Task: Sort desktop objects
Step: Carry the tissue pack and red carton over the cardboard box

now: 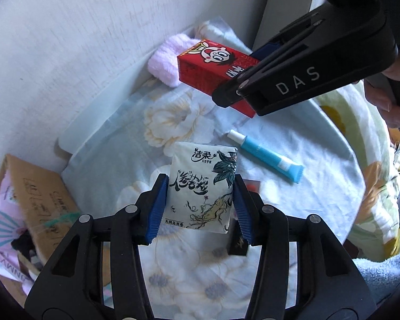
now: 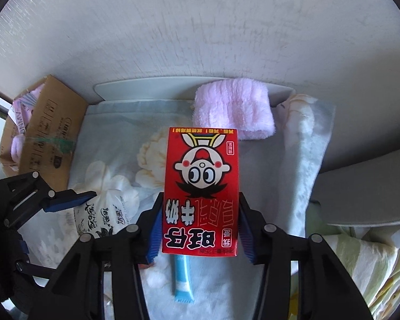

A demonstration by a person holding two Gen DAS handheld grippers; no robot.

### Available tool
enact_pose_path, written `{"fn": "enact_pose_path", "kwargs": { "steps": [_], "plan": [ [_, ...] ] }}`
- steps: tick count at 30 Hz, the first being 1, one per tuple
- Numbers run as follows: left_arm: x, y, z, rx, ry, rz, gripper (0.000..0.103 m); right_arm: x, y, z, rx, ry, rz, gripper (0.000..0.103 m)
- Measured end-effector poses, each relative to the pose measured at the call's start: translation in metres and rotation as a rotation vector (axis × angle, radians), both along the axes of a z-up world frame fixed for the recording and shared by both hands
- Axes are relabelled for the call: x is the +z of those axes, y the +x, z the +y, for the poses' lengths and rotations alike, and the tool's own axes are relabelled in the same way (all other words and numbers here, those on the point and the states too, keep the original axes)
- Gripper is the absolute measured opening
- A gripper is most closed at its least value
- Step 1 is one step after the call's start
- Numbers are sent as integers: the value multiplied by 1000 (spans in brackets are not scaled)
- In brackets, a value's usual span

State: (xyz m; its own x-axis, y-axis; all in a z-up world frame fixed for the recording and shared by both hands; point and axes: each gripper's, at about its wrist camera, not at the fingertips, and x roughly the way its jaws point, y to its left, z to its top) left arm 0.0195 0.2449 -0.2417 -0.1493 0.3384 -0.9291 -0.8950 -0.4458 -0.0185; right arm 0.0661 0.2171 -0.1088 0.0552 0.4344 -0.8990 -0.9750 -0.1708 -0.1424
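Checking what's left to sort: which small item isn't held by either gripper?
The blue tube, lying loose on the floral cloth; grippers clamp the tissue pack and red carton.

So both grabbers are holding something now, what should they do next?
Probably carry the tissue pack, clamped in the left gripper, toward the cardboard box at the left. The right gripper holds the red milk carton, so both are gripped and need placing.

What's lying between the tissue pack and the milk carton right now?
Left wrist view: only floral cloth between tissue pack and milk carton; the blue tube lies off to the side.
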Motion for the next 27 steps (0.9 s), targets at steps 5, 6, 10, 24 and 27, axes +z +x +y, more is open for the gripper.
{"fn": "enact_pose_path", "kwargs": {
  "steps": [5, 6, 10, 24, 27],
  "plan": [
    [32, -11, 5, 19, 26, -6, 45, 21, -10, -16, -15, 23, -9, 45],
    [38, -12, 1, 25, 32, -3, 45, 27, -13, -19, -16, 31, -17, 45],
    [77, -11, -21, 58, 61, 21, 45, 55, -26, -26, -10, 64, -26, 45],
    [157, -60, -122, 249, 124, 125, 45, 100, -136, -27, 96, 174, -20, 45],
    [160, -77, -151, 324, 117, 120, 45, 99, -164, -24, 135, 179, -21, 45]
  ]
}}
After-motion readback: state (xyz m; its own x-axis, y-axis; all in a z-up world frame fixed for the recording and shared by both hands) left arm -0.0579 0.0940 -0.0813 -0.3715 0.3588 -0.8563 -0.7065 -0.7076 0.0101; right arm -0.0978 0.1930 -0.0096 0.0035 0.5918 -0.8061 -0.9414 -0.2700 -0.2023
